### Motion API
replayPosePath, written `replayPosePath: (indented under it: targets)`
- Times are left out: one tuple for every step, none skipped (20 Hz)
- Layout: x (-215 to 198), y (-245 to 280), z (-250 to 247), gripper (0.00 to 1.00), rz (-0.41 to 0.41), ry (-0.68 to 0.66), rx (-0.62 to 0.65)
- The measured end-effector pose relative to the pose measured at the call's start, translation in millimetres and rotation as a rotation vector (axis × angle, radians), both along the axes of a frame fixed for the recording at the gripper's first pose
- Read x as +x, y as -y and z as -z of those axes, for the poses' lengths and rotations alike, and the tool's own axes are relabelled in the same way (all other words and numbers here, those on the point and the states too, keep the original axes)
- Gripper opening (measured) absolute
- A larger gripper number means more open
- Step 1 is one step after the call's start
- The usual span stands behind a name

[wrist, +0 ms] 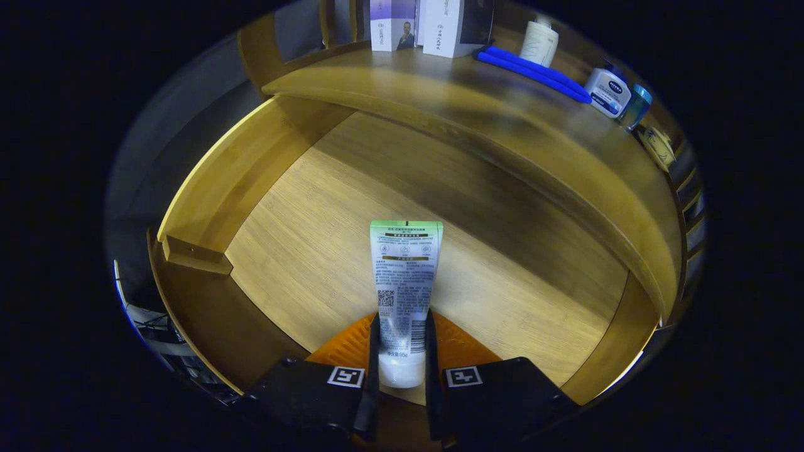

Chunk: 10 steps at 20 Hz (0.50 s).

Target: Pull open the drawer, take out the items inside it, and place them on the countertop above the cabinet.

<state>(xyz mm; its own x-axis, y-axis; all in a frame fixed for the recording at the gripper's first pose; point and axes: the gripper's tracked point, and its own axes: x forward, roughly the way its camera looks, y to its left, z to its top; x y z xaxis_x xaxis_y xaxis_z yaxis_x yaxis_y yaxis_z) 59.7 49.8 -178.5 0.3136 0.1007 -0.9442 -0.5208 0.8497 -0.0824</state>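
A white tube with a green crimped end (404,276) sticks out forward from between my fingers. My gripper (402,342) is shut on the tube near its cap end, both fingers pressing its sides. Below the tube lies the open wooden drawer (301,251), its floor bare, with a side wall running along the left. Beyond the drawer is the wooden countertop (490,119) above the cabinet.
On the countertop stand two boxes (427,25) at the back, a white cylinder (539,43), a long blue item (534,72), a white bottle with a dark label (608,93) and a teal cup (637,107). Cables (157,326) hang left of the drawer.
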Motion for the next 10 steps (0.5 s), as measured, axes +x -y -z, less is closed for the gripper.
replayPosePath:
  targets:
    - [1,0,-6,0.33,0.0,0.012,0.008]
    - [-1,-2,-12,0.33,0.002,0.022,0.022]
    - [-1,-5,-20,0.33,-0.002,0.035,0.042]
    - [-5,-6,-28,0.33,-0.007,0.043,0.058]
    - [-7,-8,-37,0.33,-0.012,0.057,0.074]
    - [-10,-9,-45,0.33,-0.017,0.069,0.089]
    - [-13,-10,-53,0.33,-0.027,0.079,0.105]
    - [-14,-12,-62,0.33,-0.032,0.085,0.119]
    - [-15,-13,-70,0.33,-0.028,0.091,0.137]
    - [-11,-12,-79,0.33,-0.023,0.102,0.156]
